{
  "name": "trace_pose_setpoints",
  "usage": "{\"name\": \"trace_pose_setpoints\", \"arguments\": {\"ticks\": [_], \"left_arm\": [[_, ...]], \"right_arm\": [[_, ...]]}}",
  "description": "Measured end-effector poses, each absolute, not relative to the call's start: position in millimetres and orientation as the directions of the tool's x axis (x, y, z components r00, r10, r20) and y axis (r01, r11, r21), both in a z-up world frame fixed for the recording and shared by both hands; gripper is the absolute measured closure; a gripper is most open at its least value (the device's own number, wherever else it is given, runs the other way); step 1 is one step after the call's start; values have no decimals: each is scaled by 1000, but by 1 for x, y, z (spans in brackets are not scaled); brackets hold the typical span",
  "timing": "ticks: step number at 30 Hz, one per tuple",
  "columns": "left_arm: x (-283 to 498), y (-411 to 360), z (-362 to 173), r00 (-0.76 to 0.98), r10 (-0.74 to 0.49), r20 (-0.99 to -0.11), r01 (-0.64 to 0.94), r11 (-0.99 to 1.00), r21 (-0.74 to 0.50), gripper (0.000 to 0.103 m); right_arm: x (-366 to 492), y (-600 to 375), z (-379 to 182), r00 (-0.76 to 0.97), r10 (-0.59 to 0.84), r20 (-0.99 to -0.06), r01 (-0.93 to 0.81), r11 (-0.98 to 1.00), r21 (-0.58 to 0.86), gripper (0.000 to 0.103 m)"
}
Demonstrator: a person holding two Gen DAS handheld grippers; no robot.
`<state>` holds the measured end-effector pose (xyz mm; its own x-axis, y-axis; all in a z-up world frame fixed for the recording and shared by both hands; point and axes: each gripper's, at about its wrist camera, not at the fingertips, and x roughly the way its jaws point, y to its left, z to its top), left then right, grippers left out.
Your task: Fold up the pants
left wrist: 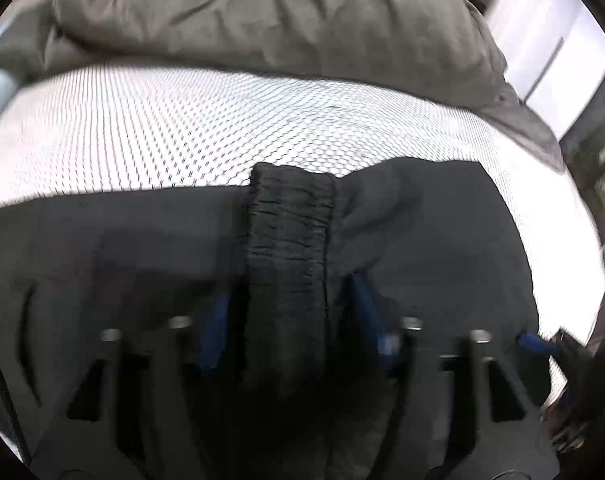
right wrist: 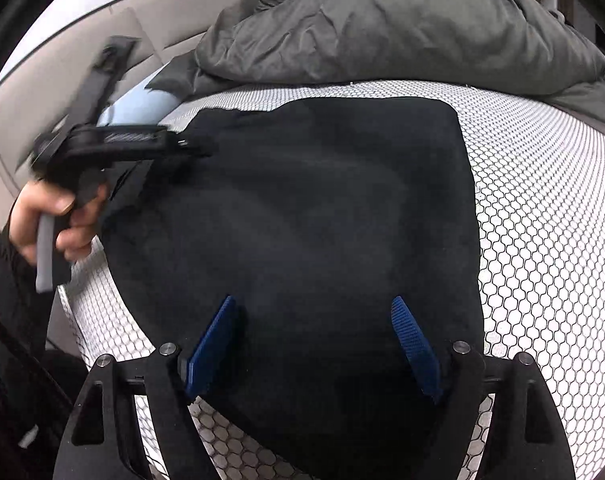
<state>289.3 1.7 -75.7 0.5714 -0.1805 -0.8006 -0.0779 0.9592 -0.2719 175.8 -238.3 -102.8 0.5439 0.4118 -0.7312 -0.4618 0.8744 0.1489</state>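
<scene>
Left wrist view: pants [left wrist: 290, 248] waistband hides left tool [left wrist: 292, 320] pads.

Home bedroom: patterned bedsheet [right wrist: 542, 200], rumpled grey duvet [right wrist: 382, 32].

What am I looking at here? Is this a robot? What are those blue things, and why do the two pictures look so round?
There is no robot: a person holds a hand tool with a gripper in each hand, and a wide-angle camera on each looks along its blue fingers. In the left camera's picture, the left gripper pinches the ribbed waistband of dark pants. In the other picture, the right gripper stands open above the pants, which lie on a white honeycomb-patterned cover. A grey blanket is bunched behind.
</scene>
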Motion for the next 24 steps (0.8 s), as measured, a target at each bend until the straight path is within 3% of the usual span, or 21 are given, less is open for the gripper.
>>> {"name": "trace_pose_setpoints", "arguments": {"ticks": [3,6,12,15,17,19,22,24], "left_arm": [[292,20,-82,579,-227,-783,-108,931,-350,64],[287,27,-85,587,-239,-773,-116,921,-372,56],[244,12,-49,667,-144,-731,-77,963,-259,51],[209,-9,-36,725,-182,-664,16,969,-248,35],[199,-37,-43,712,-190,-676,95,980,-175,34],[203,-53,-56,685,-166,-709,117,986,-118,34],[209,-57,-79,638,-102,-764,123,992,-29,34],[210,-45,-85,622,-120,-774,116,991,-61,25]], "right_arm": [[171,-238,-104,542,411,-733,-485,865,127,21],[171,-239,-106,535,416,-735,-492,861,129,21],[166,-233,-96,560,413,-719,-484,867,121,19],[160,-229,-88,581,454,-676,-501,853,142,20],[160,-220,-88,585,460,-668,-510,849,139,26],[164,-210,-96,556,450,-699,-513,847,137,44],[167,-199,-105,556,394,-732,-510,857,74,45],[169,-204,-105,576,348,-740,-495,869,23,44]]}}
